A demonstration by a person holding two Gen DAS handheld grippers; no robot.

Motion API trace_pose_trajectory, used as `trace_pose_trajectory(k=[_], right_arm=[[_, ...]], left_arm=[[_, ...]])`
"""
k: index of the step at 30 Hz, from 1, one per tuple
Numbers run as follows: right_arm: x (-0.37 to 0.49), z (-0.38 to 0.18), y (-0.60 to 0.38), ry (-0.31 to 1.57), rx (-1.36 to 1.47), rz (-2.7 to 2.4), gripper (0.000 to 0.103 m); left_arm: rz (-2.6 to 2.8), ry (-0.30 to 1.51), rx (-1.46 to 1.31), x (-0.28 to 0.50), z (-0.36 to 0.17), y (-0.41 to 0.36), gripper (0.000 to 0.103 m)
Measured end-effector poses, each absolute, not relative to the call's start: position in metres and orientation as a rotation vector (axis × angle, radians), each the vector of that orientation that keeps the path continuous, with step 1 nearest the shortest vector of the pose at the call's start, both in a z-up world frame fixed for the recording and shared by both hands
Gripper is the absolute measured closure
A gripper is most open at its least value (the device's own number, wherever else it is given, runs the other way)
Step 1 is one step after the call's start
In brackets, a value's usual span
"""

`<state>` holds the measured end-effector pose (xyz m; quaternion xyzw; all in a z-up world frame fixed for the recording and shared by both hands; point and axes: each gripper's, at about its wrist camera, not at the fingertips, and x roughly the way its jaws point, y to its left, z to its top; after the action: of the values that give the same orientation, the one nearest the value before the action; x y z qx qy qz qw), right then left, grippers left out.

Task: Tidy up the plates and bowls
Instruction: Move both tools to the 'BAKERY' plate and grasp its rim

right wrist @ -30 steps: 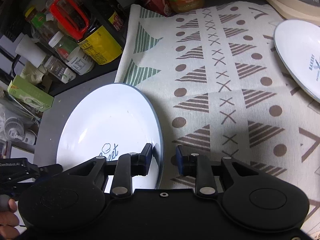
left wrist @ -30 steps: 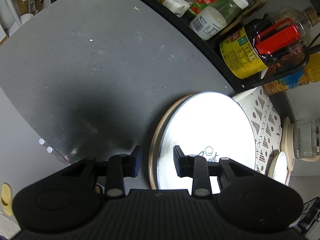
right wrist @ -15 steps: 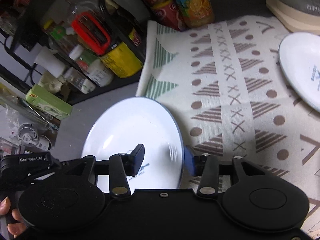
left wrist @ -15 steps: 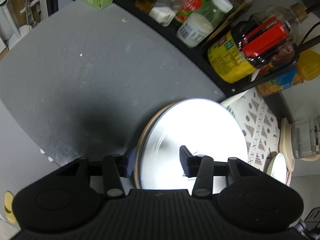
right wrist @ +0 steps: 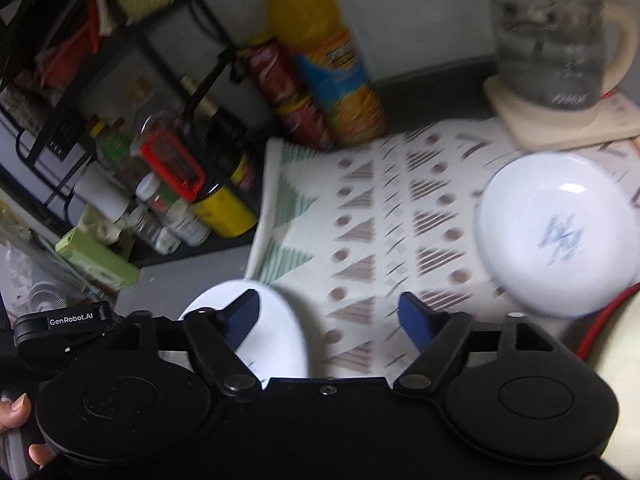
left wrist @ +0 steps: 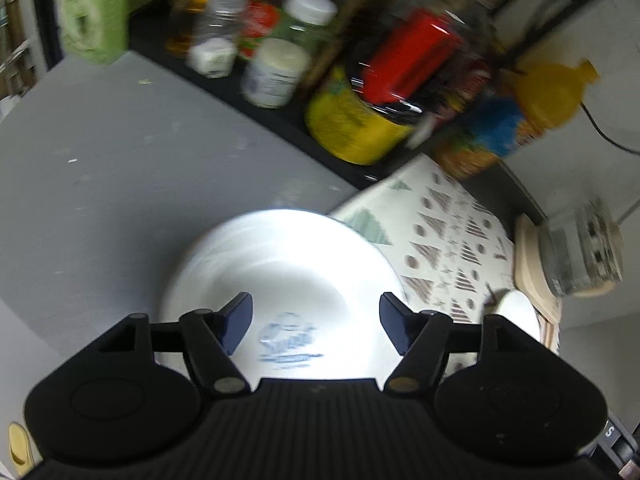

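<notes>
Your left gripper (left wrist: 316, 322) and right gripper (right wrist: 328, 320) have just been opening; both jaws stand spread, nothing between them. The glossy round white plate (left wrist: 288, 280) lies on the matte grey counter (left wrist: 120, 168), beside the patterned cloth (right wrist: 380, 240).

A plate (left wrist: 280, 276) lies on the counter (left wrist: 120, 168), apparently overlapping the cloth's (right wrist: 384, 224) left edge. A second plate (right wrist: 556, 232) sits on the cloth's right, bottles (right wrist: 320, 64) behind.

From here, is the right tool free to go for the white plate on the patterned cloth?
Probably yes: the right tool is open and empty, and only bare patterned cloth lies between it and the white plate.
</notes>
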<state>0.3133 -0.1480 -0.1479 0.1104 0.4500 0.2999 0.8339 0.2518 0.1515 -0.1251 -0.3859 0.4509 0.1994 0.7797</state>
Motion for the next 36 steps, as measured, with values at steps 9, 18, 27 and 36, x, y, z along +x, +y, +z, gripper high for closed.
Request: trace_pose_trajectory(k=[9, 18, 27, 36], right_arm=[[0.333, -0.142, -0.204, 0.936, 0.291, 0.535, 0.021], [0.347, -0.14, -0.243, 0.923, 0.31, 0.477, 0.017], [0.369, -0.15, -0.279, 0.958, 0.347, 0.411, 0.018], [0.397, -0.168, -0.309, 1.017, 0.397, 0.351, 0.03]], left_arm=[[0.316, 1.001, -0.769, 0.29, -0.124, 0.096, 0.029], [0.239, 1.027, -0.731, 0.326, -0.125, 0.054, 0.028], [0.201, 1.063, -0.73, 0.357, -0.136, 0.022, 0.028], [0.179, 1.095, -0.756, 0.385, -0.151, -0.003, 0.028]])
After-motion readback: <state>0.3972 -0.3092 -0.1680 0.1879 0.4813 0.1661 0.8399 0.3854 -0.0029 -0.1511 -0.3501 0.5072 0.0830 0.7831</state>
